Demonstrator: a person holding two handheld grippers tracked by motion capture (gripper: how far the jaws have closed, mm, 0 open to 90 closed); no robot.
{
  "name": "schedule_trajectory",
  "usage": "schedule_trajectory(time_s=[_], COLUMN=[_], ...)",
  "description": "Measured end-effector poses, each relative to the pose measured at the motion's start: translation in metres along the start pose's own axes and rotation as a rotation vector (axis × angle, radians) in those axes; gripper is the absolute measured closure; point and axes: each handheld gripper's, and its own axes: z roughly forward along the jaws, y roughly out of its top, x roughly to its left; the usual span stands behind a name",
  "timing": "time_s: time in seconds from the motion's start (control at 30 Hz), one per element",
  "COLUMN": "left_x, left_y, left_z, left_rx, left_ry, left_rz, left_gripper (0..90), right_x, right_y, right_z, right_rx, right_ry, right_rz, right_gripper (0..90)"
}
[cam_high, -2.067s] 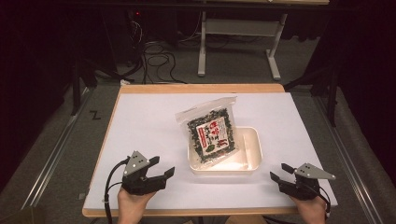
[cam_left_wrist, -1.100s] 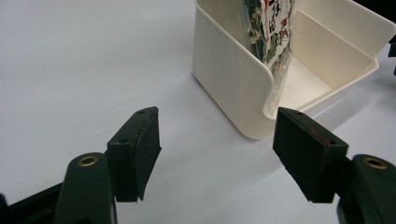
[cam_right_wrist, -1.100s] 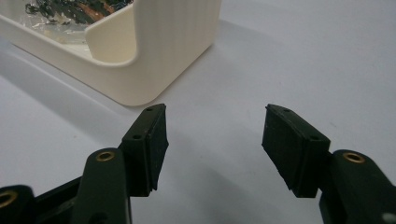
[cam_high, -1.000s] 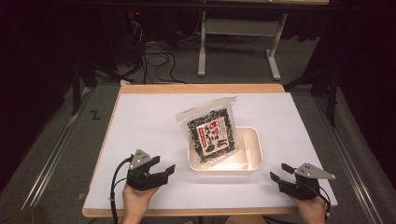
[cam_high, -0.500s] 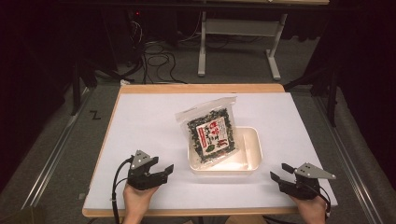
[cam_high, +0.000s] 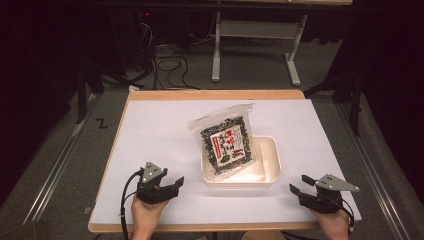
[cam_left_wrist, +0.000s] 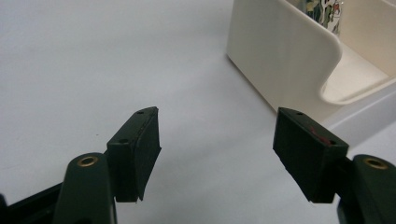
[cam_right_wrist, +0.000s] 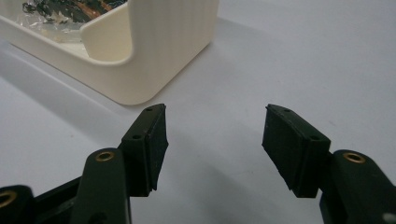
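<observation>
Cream tray (cam_left_wrist: 285, 56) corner beside hand-held gripper (cam_left_wrist: 217, 140).

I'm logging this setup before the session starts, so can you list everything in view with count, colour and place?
Snack bag: one, clear with dark contents and a red-and-white label, leaning tilted in the bin, its top sticking out over the far rim.
Bin: one, cream, near the middle of the table, toward the person's side.
Table: one, white top with a wooden edge.
Cables: several, dark, on the floor beyond the table.
Desk frame: one, pale grey, on the floor behind.
Left tongs: one, black, open, near the front edge left of the bin.
Right tongs: one, black, open, right of the bin.
</observation>
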Motion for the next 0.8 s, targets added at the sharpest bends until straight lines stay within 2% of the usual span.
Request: schedule_trajectory(time_s=[0.07,0.2,0.33,0.8], left_x=[0.0,0.002,0.003,0.006], left_y=[-0.002,-0.006,-0.01,-0.011], left_z=[0.001,0.0,0.0,-0.003], left_rx=[0.007,0.009,0.022,0.013], left_ry=[0.015,0.019,0.036,0.032], left_rz=[0.016,0.003,0.01,0.003], left_gripper=[32.0,32.0,32.0,32.2], right_x=[0.0,0.001,0.0,0.0], right_y=[0.0,0.0,-0.001,0.0], right_z=[0.0,0.0,0.0,0.0], right_rx=[0.0,-0.003,-0.002,-0.007], right_ry=[0.0,0.001,0.003,0.002], right_rz=[0.004,0.0,0.0,0.002], right_gripper=[40.3,40.0,39.7,39.6])
